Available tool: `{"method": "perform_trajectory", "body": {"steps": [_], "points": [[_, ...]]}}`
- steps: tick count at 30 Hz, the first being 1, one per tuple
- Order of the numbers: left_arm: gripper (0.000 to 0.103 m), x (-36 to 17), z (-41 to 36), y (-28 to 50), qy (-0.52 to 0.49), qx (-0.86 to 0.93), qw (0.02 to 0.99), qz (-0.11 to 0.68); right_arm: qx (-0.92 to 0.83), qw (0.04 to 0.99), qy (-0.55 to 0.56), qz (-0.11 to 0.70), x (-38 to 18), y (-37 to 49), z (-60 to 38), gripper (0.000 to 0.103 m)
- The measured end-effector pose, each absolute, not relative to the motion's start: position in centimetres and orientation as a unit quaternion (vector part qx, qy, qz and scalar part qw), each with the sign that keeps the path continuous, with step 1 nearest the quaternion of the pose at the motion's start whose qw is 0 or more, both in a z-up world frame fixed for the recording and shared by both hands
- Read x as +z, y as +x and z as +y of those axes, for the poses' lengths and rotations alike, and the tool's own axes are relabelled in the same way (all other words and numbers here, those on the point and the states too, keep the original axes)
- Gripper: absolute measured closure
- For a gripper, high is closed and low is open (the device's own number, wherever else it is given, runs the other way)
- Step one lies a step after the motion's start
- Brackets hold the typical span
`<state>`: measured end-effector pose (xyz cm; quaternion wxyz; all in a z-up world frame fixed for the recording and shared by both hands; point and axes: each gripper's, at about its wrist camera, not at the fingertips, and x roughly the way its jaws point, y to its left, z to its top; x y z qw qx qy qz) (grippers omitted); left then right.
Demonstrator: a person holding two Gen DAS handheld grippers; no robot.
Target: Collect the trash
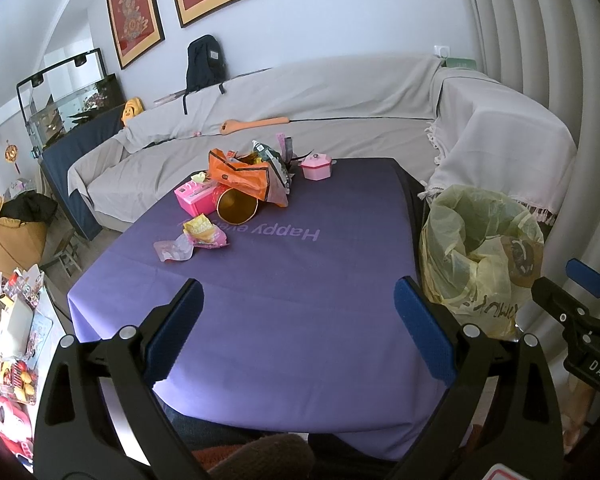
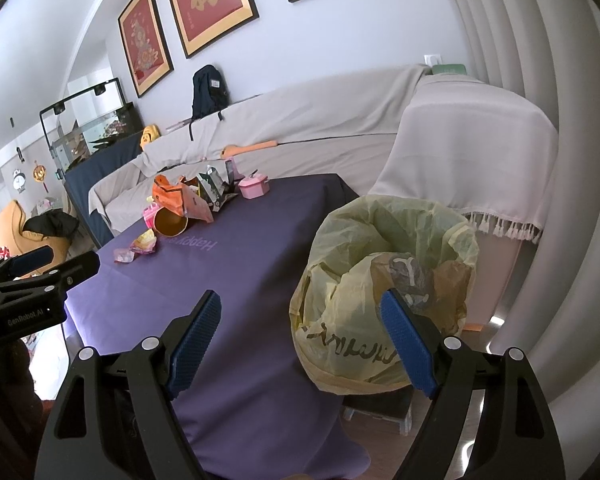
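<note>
Left gripper (image 1: pixel 298 330) low in the frame over the near part of the purple tablecloth (image 1: pixel 284 280), blue pads spread wide, nothing between them. Right gripper (image 2: pixel 300 344) likewise spread and empty, straddling the table's near right edge and the yellow trash bag (image 2: pixel 384 280), which sits just beside the table at centre right, mouth gaping, crumpled wrappers and a darker bag inside. Trash clustered at the far end of the table, upper middle of the left wrist view: an orange plastic bag (image 1: pixel 240 174) heaped over other packaging, a gold-lined paper cup (image 1: pixel 237 206) tipped on its side with its mouth toward the camera, a pink box (image 1: pixel 194 197) touching the cup's left. Nearer, left of the printed "Happy" lettering, a yellow-and-pink crumpled wrapper (image 1: pixel 206 233) and a flat pink wrapper (image 1: pixel 174 250) just beside it. A pink lidded pot (image 1: pixel 317 166) at the far right of the pile. Behind, a grey-draped sofa (image 1: pixel 340 96) with a dark backpack (image 1: pixel 205 62) on its back; red framed pictures (image 1: pixel 134 12) on the wall, upper left.
</note>
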<state>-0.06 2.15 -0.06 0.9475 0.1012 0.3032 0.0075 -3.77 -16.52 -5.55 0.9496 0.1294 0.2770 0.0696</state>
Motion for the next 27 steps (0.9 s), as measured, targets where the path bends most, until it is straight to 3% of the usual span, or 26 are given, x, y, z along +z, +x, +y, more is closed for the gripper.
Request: {"method": "perform_trajectory", "body": {"steps": [27], "points": [[0.011, 0.00, 2.60, 0.35, 0.088, 0.010, 0.947, 0.309, 0.060, 0.950, 0.124, 0.279, -5.69, -3.82, -16.61, 0.024]]}}
